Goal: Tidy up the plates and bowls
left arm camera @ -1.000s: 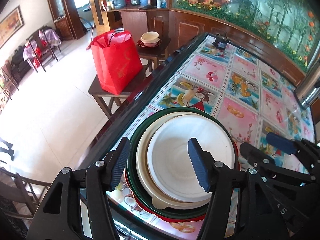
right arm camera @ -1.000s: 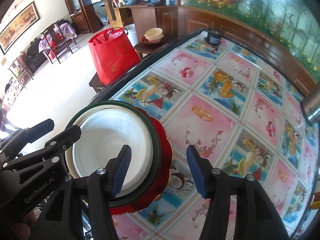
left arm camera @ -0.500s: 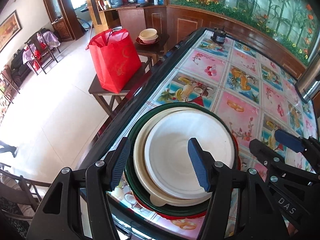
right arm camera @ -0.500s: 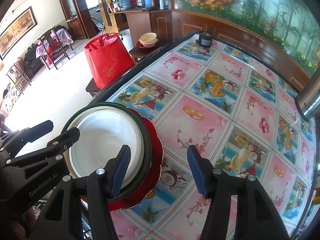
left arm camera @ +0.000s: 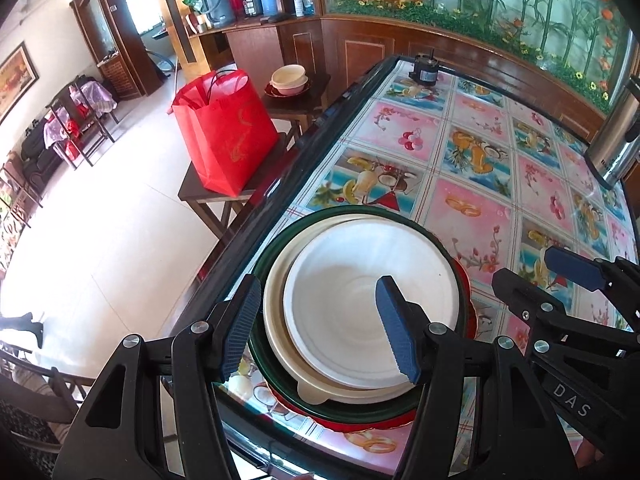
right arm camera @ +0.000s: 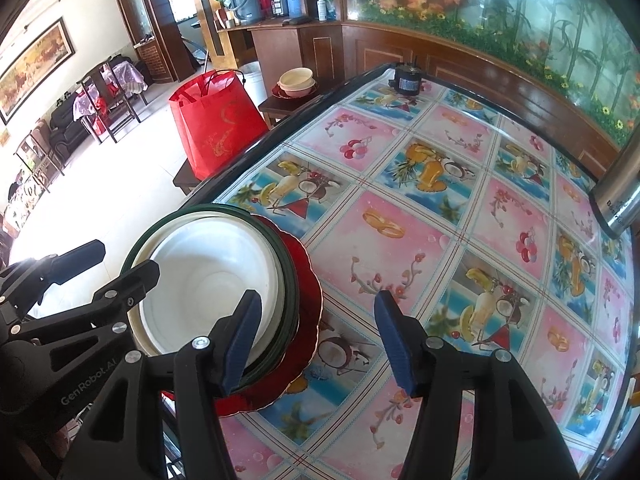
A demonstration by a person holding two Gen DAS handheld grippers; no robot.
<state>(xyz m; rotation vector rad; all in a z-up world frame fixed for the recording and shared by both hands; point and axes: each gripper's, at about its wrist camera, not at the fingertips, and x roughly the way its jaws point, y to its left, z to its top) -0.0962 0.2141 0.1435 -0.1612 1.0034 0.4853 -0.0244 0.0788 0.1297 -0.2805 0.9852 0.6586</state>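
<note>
- My left gripper (left arm camera: 320, 330) hangs right over the white bowl (left arm camera: 360, 312) topping the stack, jaws half open, empty.
- My right gripper (right arm camera: 316, 336) sits beside the stack's red plate (right arm camera: 308, 300), also half open, empty.

A: Stack status?
B: Nested at the table's near edge: white bowl (left arm camera: 360, 320) in a cream dish (left arm camera: 276, 320), inside a dark green bowl (left arm camera: 262, 256), all on a scalloped red plate (right arm camera: 304, 280).
A: Others?
B: Two cream bowls (left arm camera: 289, 78) on a side stool.

A white bowl (left arm camera: 368, 312) is nested in green and red dishes on a pink-and-blue fruit-patterned tablecloth (left arm camera: 472, 184).
</note>
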